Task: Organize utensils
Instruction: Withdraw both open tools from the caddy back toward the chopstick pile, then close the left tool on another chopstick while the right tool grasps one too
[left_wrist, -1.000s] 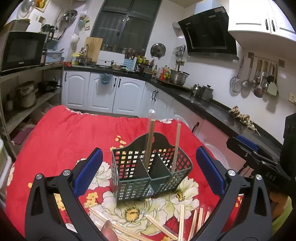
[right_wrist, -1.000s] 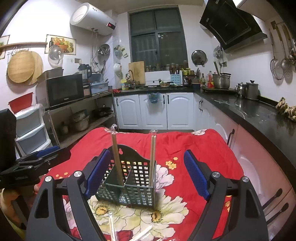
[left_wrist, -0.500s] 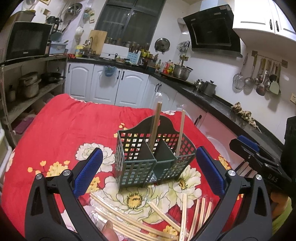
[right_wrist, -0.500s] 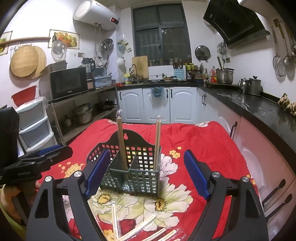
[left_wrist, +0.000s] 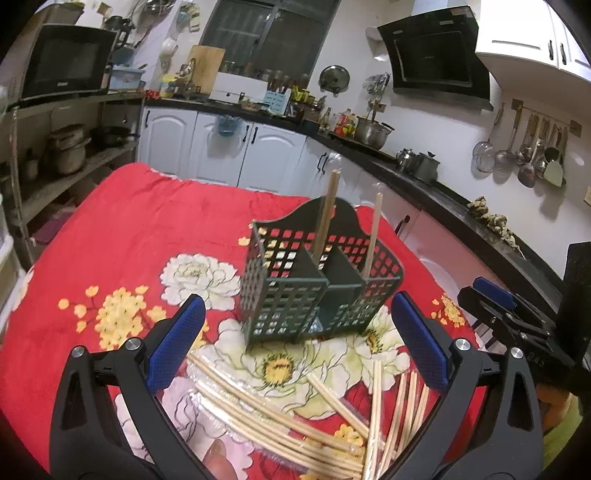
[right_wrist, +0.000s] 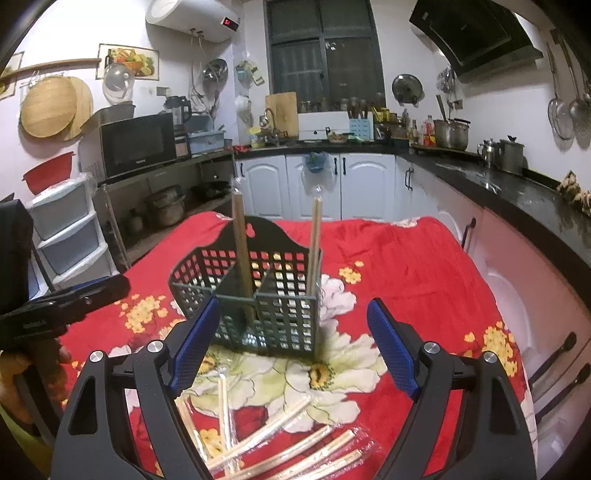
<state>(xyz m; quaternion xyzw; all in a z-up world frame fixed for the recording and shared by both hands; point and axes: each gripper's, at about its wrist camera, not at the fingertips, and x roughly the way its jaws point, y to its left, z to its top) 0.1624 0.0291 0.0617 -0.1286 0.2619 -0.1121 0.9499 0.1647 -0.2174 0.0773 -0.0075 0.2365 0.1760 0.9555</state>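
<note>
Since the earlier frames, both of my grippers have sunk toward the tabletop (left_wrist: 122, 221), so the dark green plastic lattice utensil basket (left_wrist: 317, 284) sits higher in each view and more of the loose chopsticks shows along the lower edge.

Left wrist view: my left gripper (left_wrist: 295, 339) has its jaws spread wide, with nothing between the blue pads. The basket stands upright at frame centre on the red flower-printed cloth. Two wooden chopsticks wrapped in clear plastic stand in it: the darker one (left_wrist: 325, 218) in the middle compartment, the paler one (left_wrist: 373, 232) in the compartment to the right. A scatter of wrapped pale chopsticks (left_wrist: 280, 417) lies flat on the cloth below the basket, between and beneath the jaws. My right gripper (left_wrist: 513, 317) enters at the right edge.

Right wrist view: my right gripper (right_wrist: 291, 347) likewise has its jaws wide apart and holds nothing. The basket (right_wrist: 255, 295) is at centre, the wrapped chopsticks (right_wrist: 288, 439) at lower centre. My left gripper (right_wrist: 70, 299) shows at the left edge, its opening not readable there.
</note>
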